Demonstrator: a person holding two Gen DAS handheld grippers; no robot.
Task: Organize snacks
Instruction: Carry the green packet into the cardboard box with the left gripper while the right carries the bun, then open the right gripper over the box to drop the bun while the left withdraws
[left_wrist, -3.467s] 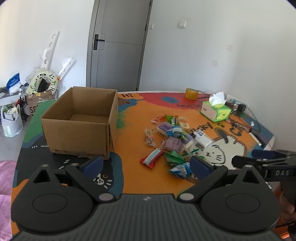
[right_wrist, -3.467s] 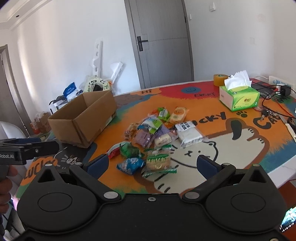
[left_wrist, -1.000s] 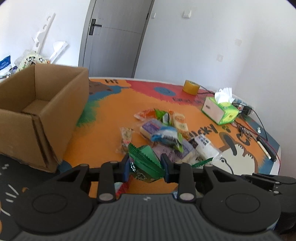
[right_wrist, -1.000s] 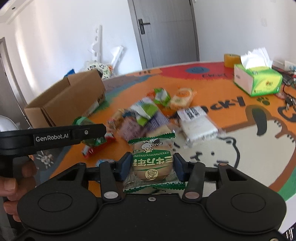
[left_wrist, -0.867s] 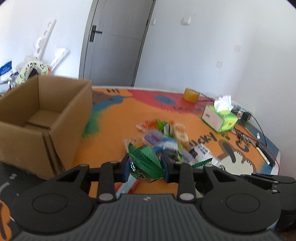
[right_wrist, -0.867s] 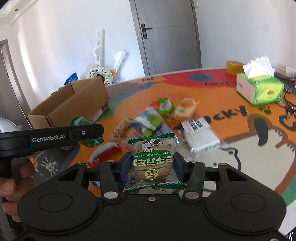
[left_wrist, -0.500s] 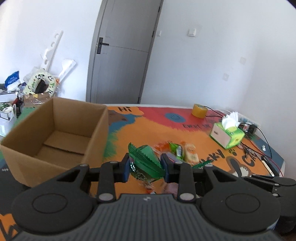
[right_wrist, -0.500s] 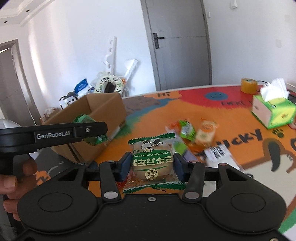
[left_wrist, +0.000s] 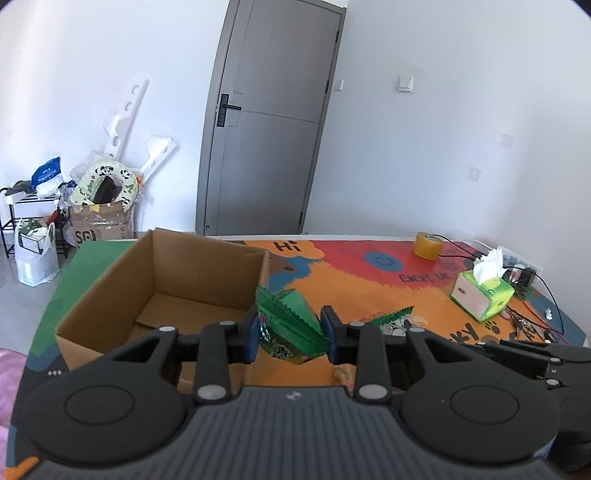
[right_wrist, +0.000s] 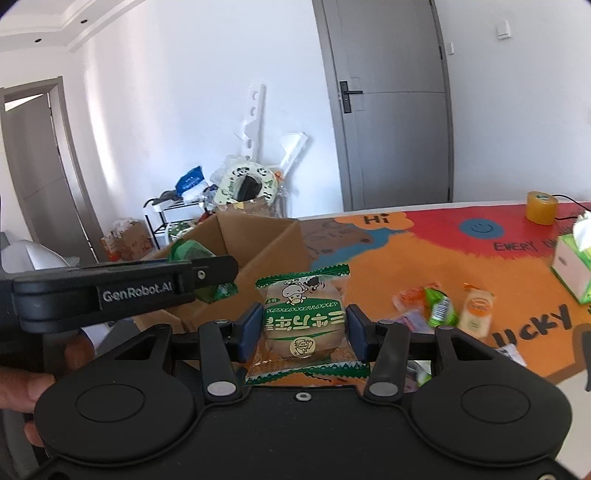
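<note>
Crinkly green packet (left_wrist: 291, 328) and a green-white cake pack (right_wrist: 304, 325) both up in the air by the open, empty cardboard box (left_wrist: 162, 280).

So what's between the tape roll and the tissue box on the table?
In the left wrist view, only bare mat and a black cable lie between the tape roll and the tissue box; no snacks there.

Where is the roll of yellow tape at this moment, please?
The roll of yellow tape sits at the table's far right edge, beyond the tissue box.
</note>
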